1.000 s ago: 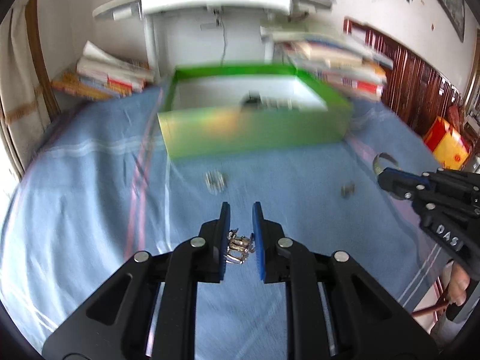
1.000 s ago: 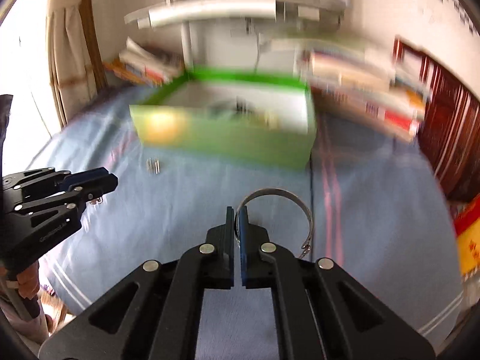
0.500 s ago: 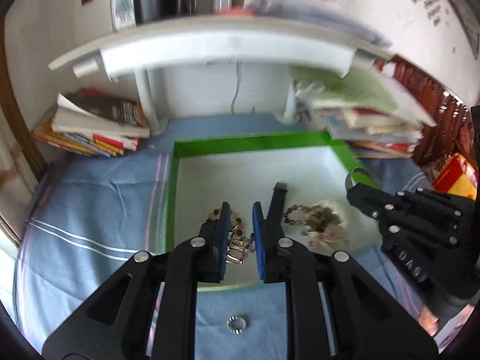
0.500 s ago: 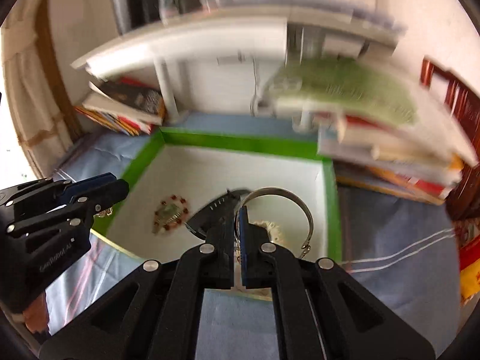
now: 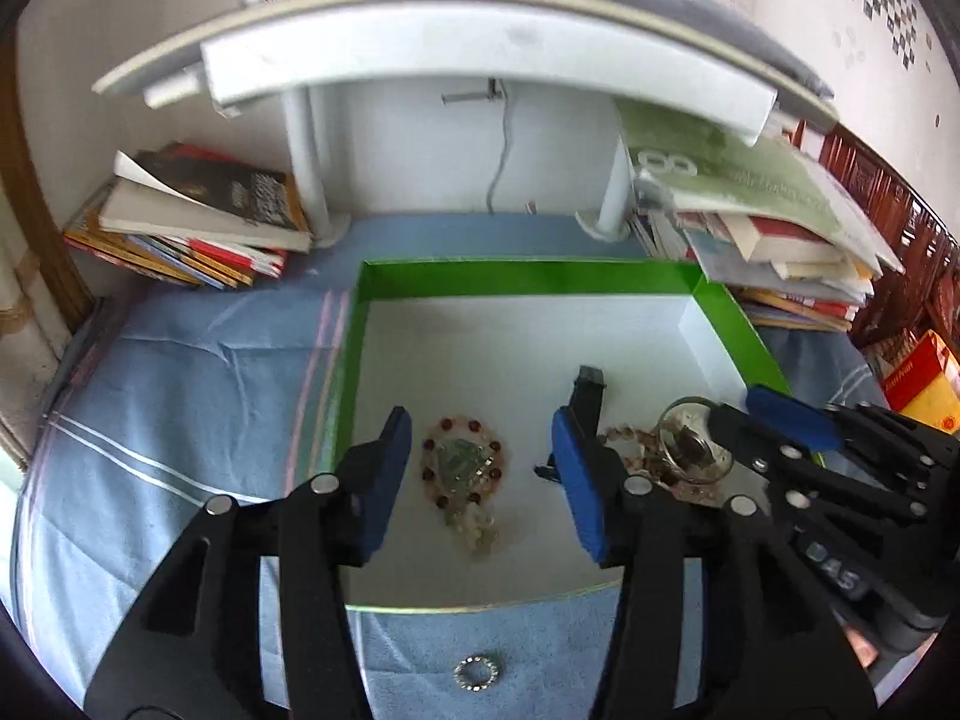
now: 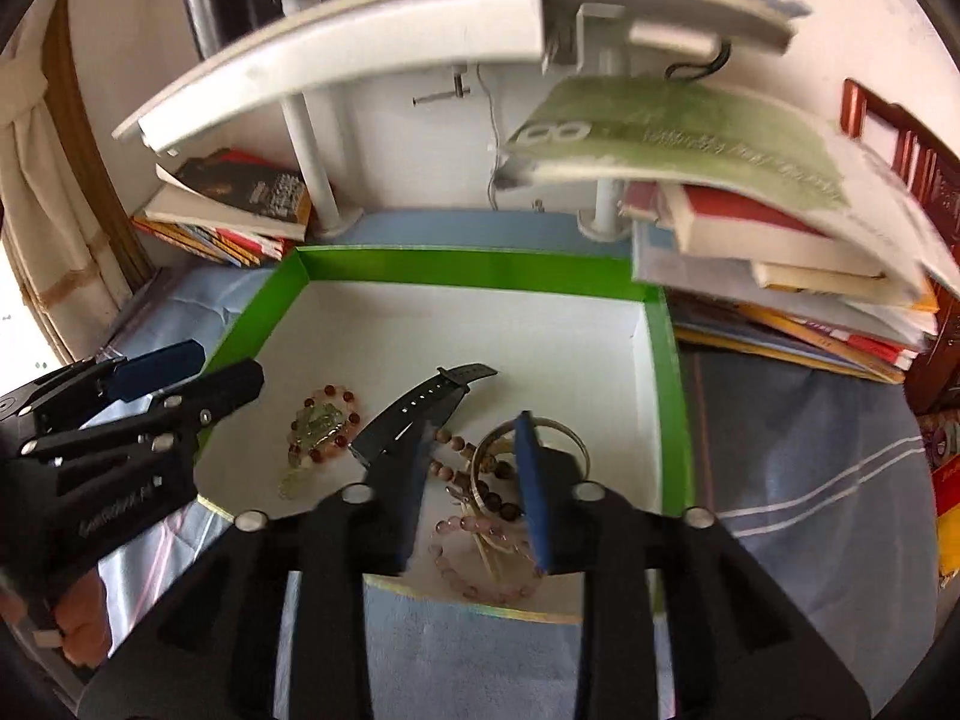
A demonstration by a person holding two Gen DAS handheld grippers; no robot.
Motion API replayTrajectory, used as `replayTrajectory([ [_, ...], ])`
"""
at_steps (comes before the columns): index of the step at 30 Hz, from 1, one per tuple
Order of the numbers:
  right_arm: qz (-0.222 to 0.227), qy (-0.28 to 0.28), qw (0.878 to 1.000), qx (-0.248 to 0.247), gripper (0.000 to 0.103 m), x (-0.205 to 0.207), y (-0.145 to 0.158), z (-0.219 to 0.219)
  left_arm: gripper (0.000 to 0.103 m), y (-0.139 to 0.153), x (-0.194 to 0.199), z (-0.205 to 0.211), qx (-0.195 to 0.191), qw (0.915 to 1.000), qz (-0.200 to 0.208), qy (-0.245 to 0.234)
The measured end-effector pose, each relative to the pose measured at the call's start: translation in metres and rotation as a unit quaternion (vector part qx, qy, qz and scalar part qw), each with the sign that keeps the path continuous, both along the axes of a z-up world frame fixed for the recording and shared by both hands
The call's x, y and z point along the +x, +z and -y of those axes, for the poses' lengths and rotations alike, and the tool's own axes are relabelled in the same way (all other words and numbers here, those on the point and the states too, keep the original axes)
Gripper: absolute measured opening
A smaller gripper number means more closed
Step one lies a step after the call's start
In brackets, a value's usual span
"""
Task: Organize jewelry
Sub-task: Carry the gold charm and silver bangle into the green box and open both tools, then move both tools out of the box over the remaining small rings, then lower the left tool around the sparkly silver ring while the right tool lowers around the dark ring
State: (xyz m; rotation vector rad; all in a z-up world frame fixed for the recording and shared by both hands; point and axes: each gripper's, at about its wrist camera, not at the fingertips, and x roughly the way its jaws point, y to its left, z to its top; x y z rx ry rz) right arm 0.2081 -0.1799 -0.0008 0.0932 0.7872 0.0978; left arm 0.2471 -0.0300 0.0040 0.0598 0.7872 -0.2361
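Observation:
A green box [image 5: 528, 277] [image 6: 468, 267] with a white inside stands on the blue cloth. In it lie a red-beaded bracelet with a green charm [image 5: 462, 465] [image 6: 321, 423], a black watch strap [image 6: 420, 411] [image 5: 588, 390], a silver bangle [image 6: 528, 456] [image 5: 690, 441] and bead bracelets [image 6: 480, 540]. Small silver earrings [image 5: 477, 531] lie below the red-beaded bracelet. My left gripper [image 5: 480, 486] is open and empty above the box. My right gripper [image 6: 474, 480] is open and empty over the bangle.
A small silver ring [image 5: 478, 673] lies on the blue cloth [image 5: 198, 396] in front of the box. Book stacks stand at the left [image 5: 198, 216] and right [image 5: 768, 228]. A white shelf [image 5: 480, 48] overhangs the back.
Both grippers moved over the green box and opened. The left let the silver earrings fall into the box; the right let the silver bangle drop onto the bead bracelets.

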Motion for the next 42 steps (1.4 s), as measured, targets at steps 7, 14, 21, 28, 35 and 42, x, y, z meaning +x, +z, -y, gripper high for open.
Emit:
replayTrajectory([
  [7, 0.01, 0.018, 1.0, 0.01, 0.038, -0.084, -0.017, 0.013, 0.067, -0.008, -0.059, -0.013, 0.029, 0.9993, 0.02, -0.009],
  [14, -0.056, 0.023, 0.998, -0.022, 0.048, -0.119, -0.07, 0.02, 0.075, -0.054, -0.1, -0.038, 0.023, 0.999, -0.035, -0.014],
  [21, -0.071, 0.035, 0.996, -0.047, 0.048, -0.115, -0.084, -0.004, 0.075, -0.084, -0.093, -0.03, 0.029, 0.997, -0.069, -0.02],
  [28, -0.074, 0.049, 0.994, -0.057, 0.022, -0.116, -0.09, -0.018, 0.077, -0.09, -0.086, -0.018, 0.032, 0.9966, -0.067, -0.038],
  [35, -0.074, 0.048, 0.995, -0.038, 0.021, -0.123, -0.09, -0.015, 0.031, -0.095, -0.077, -0.007, 0.043, 0.9957, -0.067, -0.047],
  [42, -0.069, 0.056, 0.996, 0.019, 0.021, -0.147, -0.077, -0.008, 0.021, -0.094, -0.094, -0.012, 0.027, 0.995, -0.077, -0.057],
])
